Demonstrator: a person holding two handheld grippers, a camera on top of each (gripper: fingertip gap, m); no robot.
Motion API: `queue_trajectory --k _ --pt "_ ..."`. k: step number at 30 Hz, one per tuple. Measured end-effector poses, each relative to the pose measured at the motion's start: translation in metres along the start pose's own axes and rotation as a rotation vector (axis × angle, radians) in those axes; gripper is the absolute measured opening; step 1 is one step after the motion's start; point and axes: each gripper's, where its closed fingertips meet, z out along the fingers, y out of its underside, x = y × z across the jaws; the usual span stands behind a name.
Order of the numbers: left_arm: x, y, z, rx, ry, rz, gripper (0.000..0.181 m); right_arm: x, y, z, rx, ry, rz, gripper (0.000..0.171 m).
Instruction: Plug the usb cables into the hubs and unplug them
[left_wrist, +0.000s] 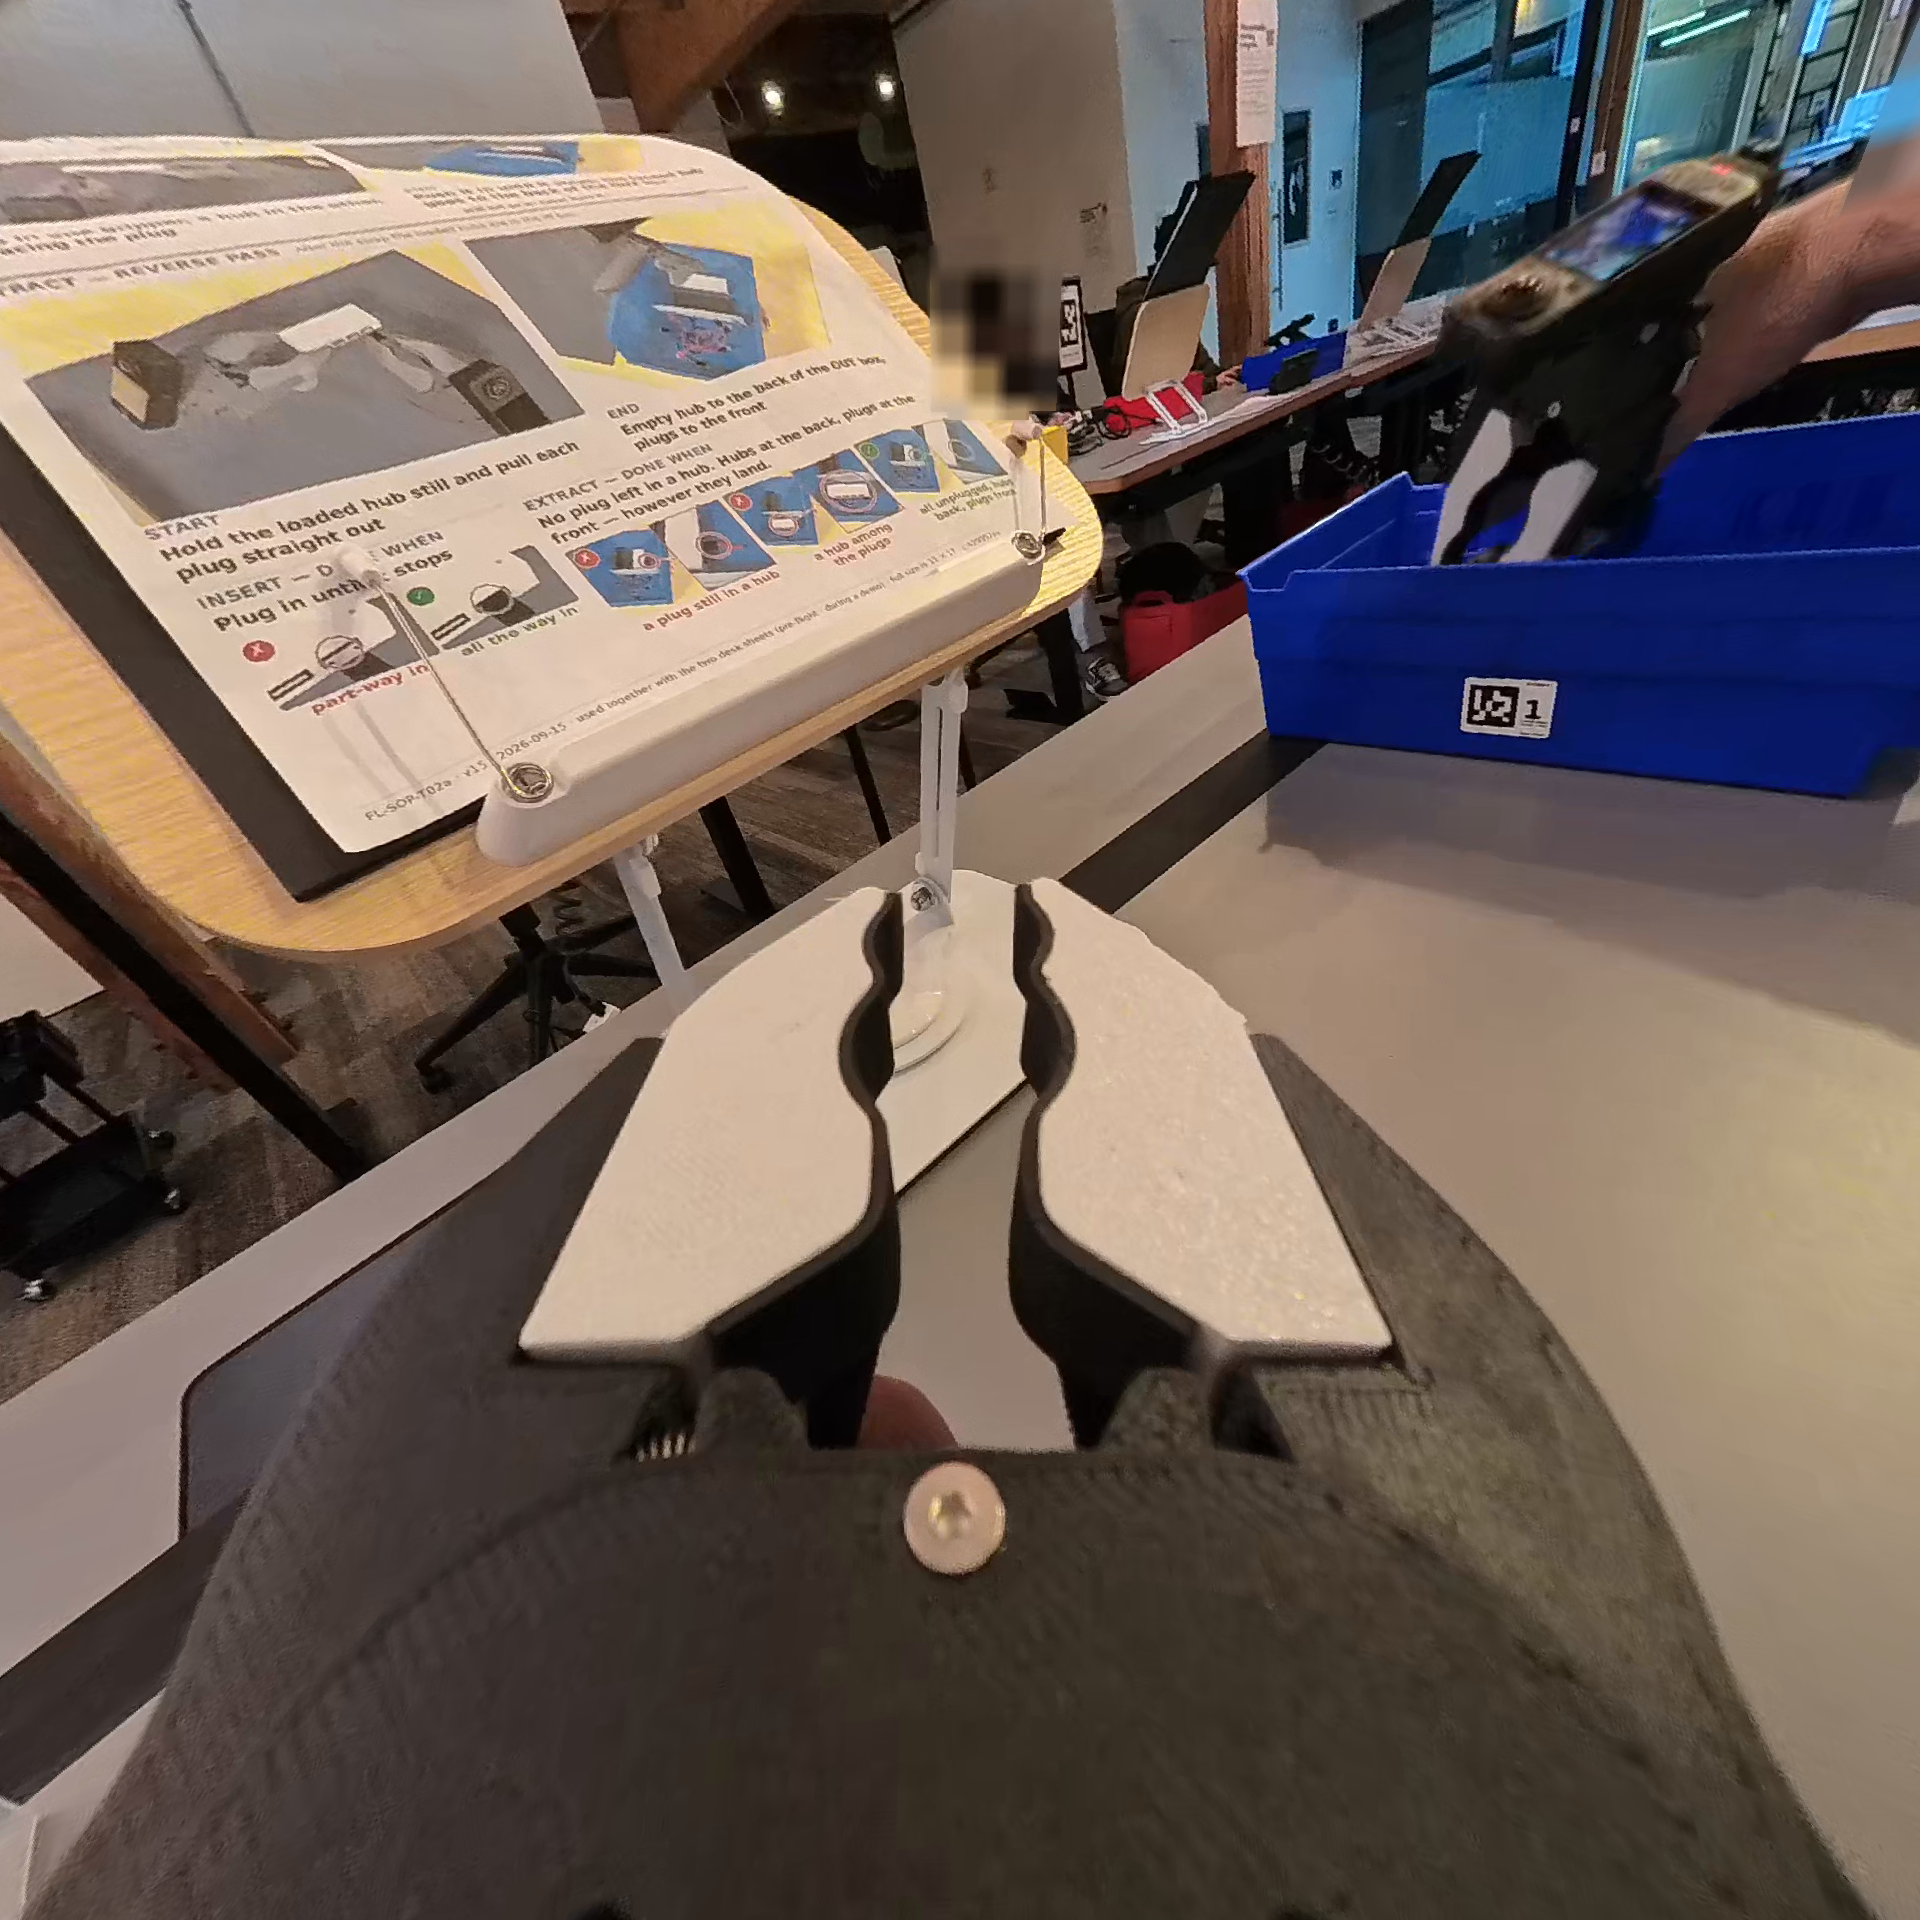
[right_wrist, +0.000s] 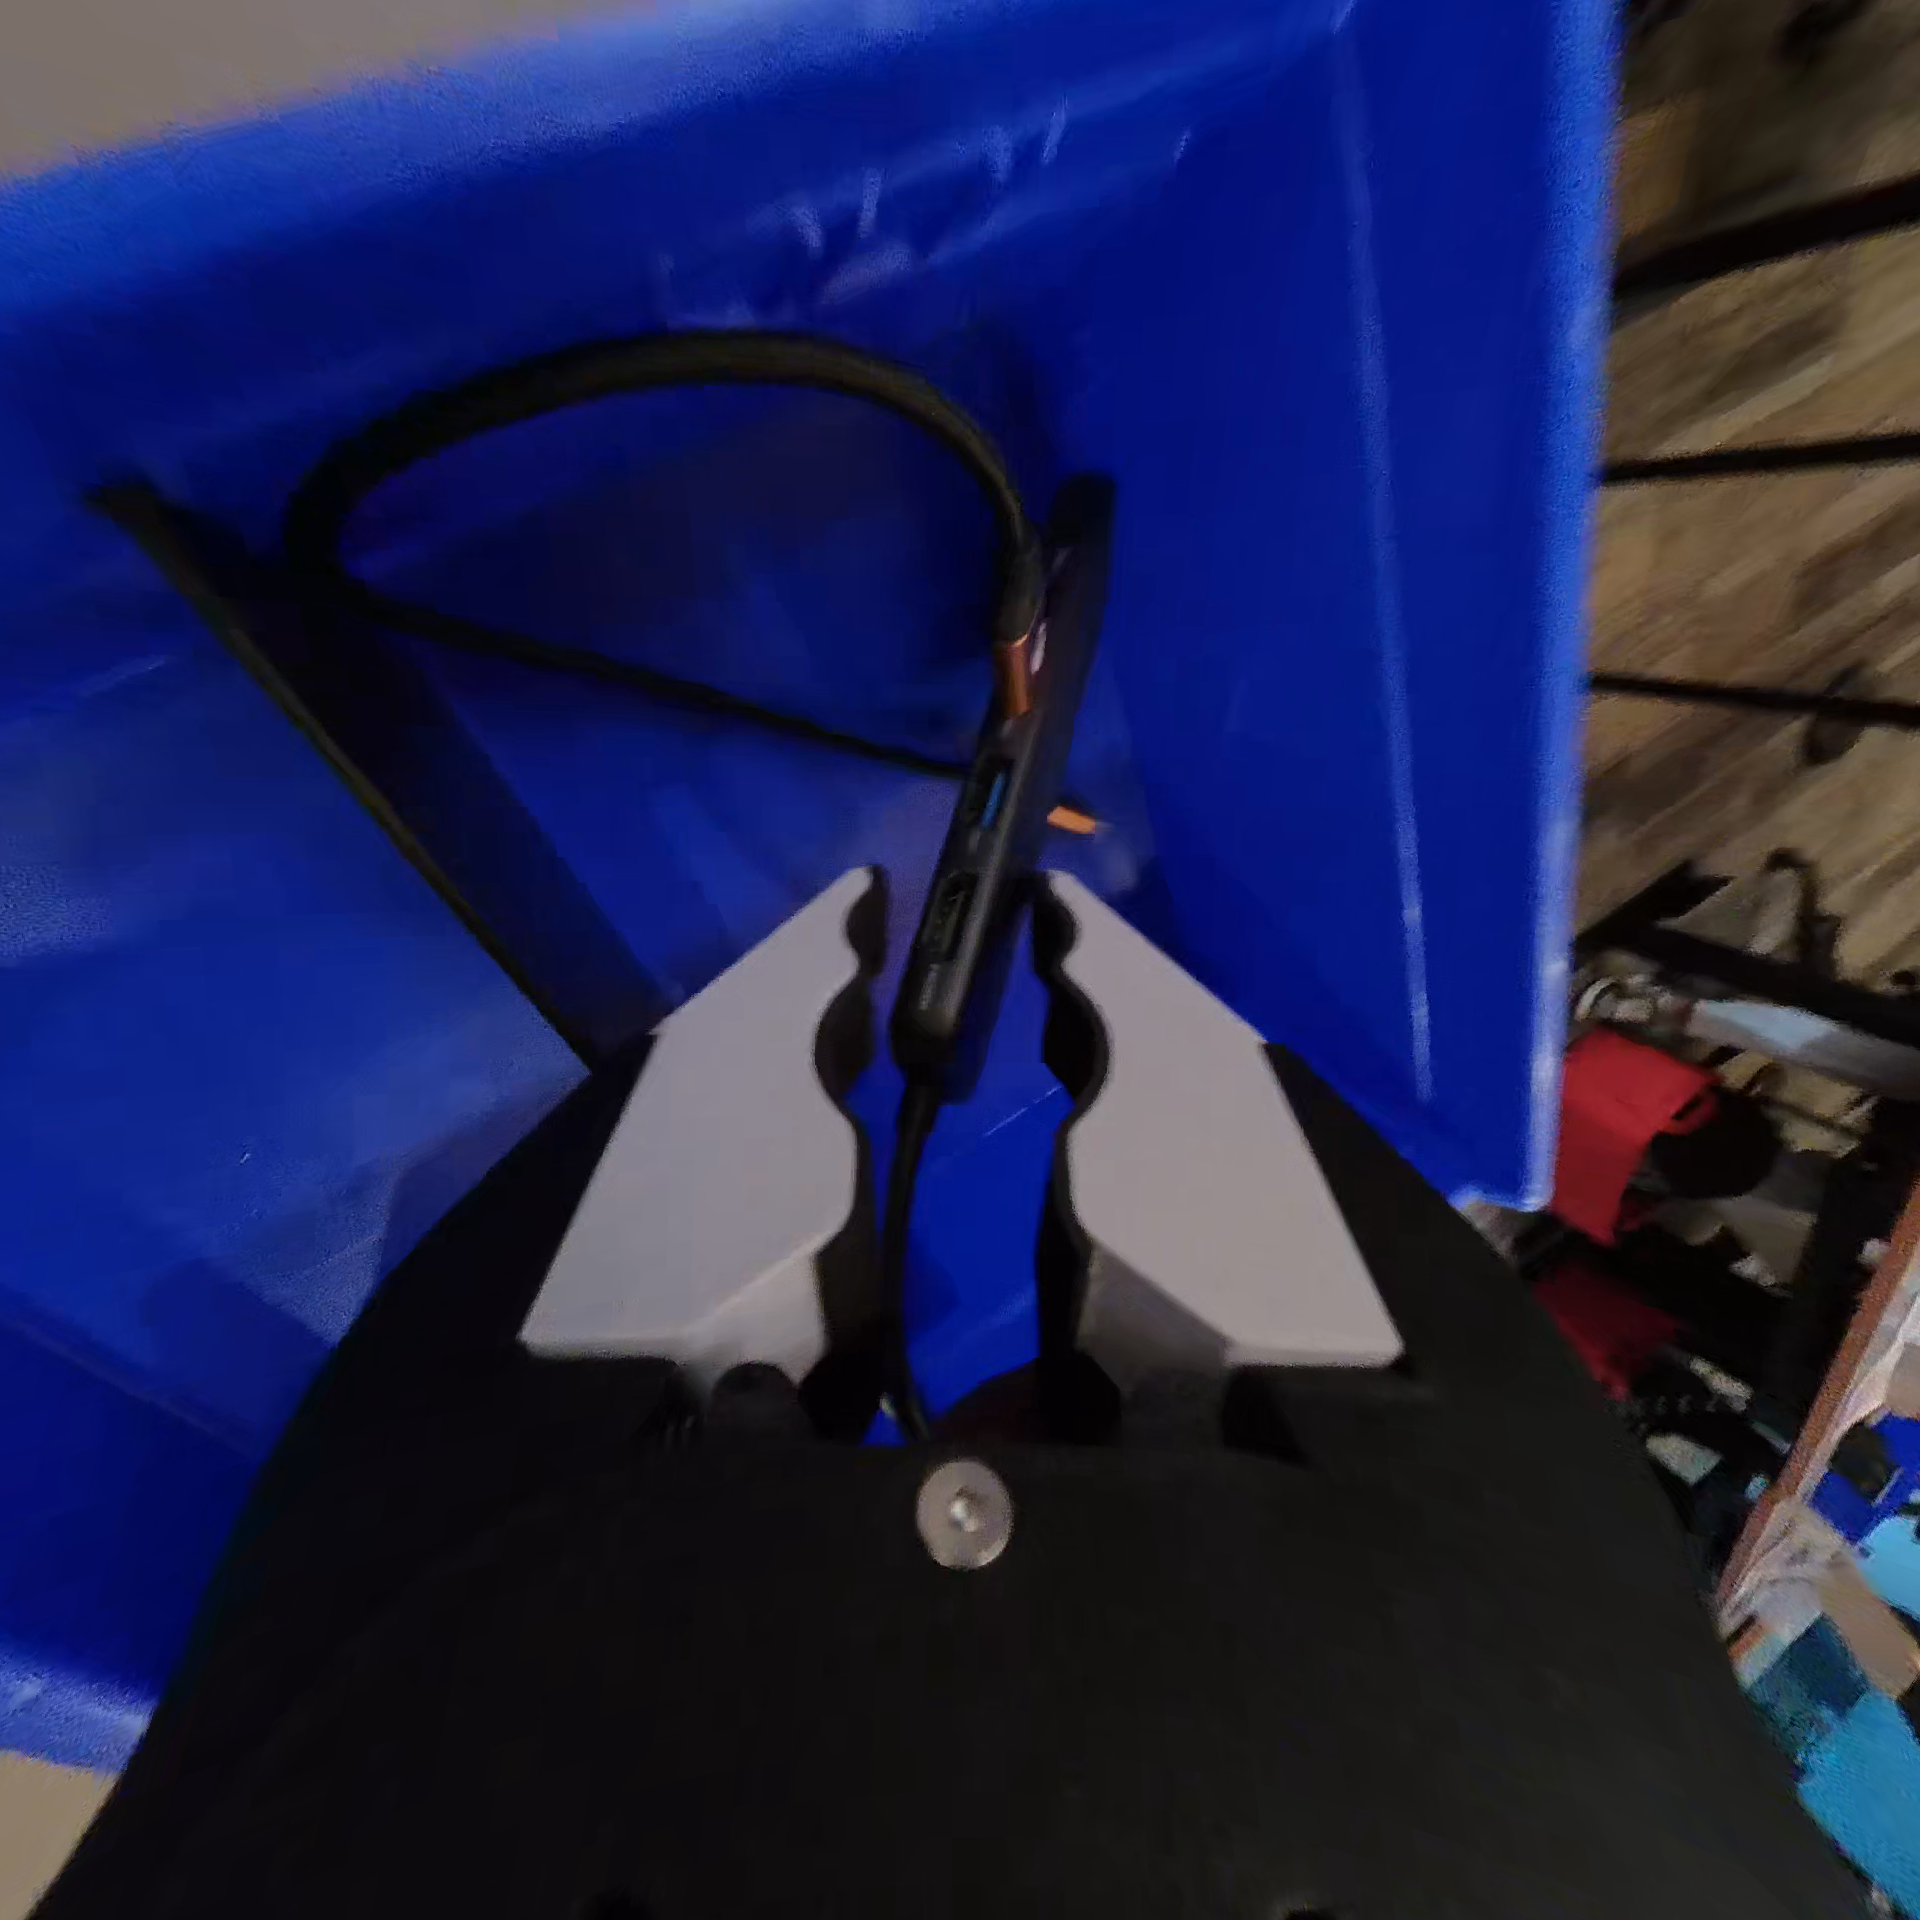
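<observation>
Reaching into the blue bin (right_wrist: 520, 312), the right gripper (right_wrist: 956, 894) straddles one slim black hub (right_wrist: 997, 831), jaws parted and not yet clamped. It looks light and rigid, best pinched across its flat body; its one braided cable (right_wrist: 623, 358), seemingly plugged in, is floppy. The left gripper (left_wrist: 956, 904) hangs parted and empty over the grey table (left_wrist: 1558, 1143).
</observation>
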Motion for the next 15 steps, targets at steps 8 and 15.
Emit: queue_trajectory --k 8,15 --pt "0.002 0.002 0.0 -0.01 0.014 0.005 0.02 0.009 0.009 -0.027 -0.096 0.032 -0.03 0.057" --pt "0.0 -0.002 -0.002 -0.002 0.01 0.011 0.02 0.036 0.004 -0.109 -0.022 0.195 0.053 0.048"
